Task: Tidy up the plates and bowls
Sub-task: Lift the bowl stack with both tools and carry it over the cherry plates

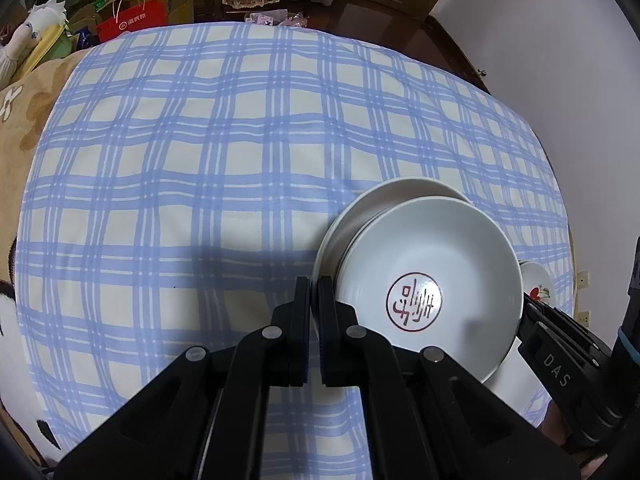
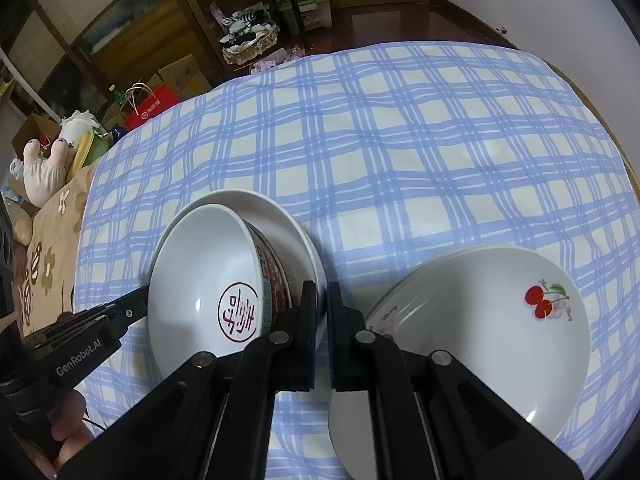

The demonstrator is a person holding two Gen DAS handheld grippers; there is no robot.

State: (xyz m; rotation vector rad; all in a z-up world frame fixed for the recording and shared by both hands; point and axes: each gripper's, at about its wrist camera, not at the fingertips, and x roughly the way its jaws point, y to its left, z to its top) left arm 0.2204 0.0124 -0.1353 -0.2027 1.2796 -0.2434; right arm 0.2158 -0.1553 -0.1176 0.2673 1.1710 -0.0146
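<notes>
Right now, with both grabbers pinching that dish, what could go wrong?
1. The left gripper and right gripper are shut on thin opposite rims of the round white ceramic plate; the rim could slip out.
2. The white bowl with a red seal sits loose and off-centre on it, so an uneven lift may tip it.
3. The white cherry-printed plate lies close beside the right gripper and might get knocked.

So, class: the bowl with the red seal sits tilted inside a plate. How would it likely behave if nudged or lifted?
The bowl looks like glazed ceramic, so probably rigid, slippery and chippable. It leans on the plate beneath, so a nudge may rock or slide it. It is likely fairly heavy for its size.
</notes>
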